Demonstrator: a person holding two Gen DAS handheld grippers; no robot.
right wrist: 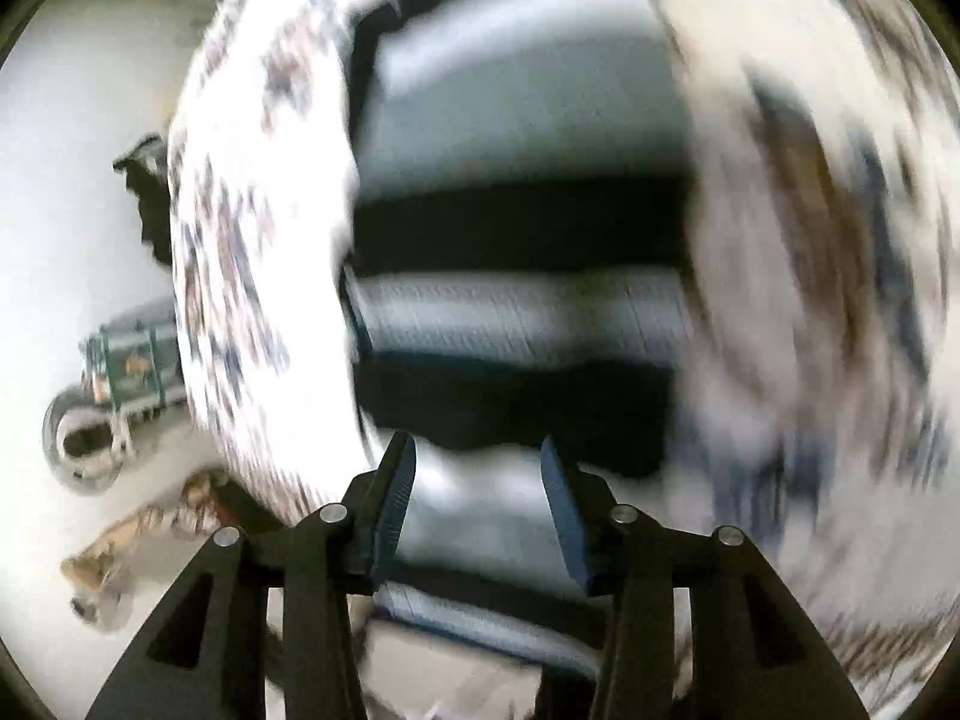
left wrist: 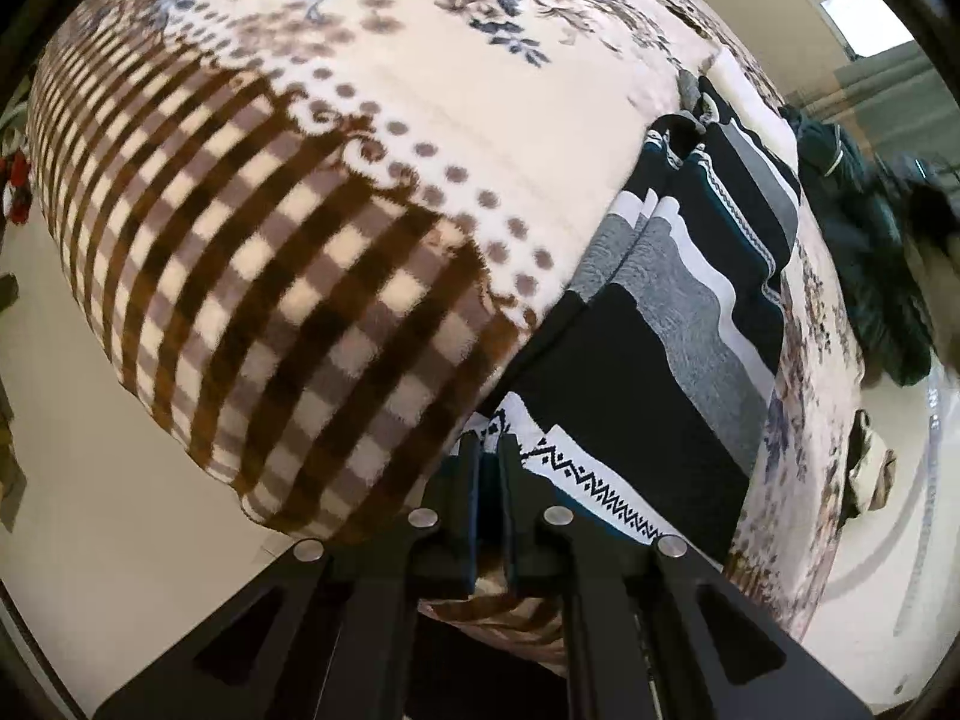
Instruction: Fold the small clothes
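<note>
A small striped garment [left wrist: 678, 300] in black, grey, white and teal lies on a floral and checked blanket [left wrist: 300, 210]. My left gripper [left wrist: 489, 450] is shut on the garment's near patterned edge. In the right wrist view, which is blurred by motion, the same garment [right wrist: 516, 240] lies ahead on the blanket [right wrist: 258, 240]. My right gripper [right wrist: 477, 450] is open and empty, its fingertips just over the garment's near edge.
A dark heap of clothes [left wrist: 864, 252] lies beyond the blanket's right edge. Pale floor [left wrist: 120, 480] surrounds the blanket. In the right wrist view a round metal object [right wrist: 78, 438] and a green box [right wrist: 132, 366] stand at the left.
</note>
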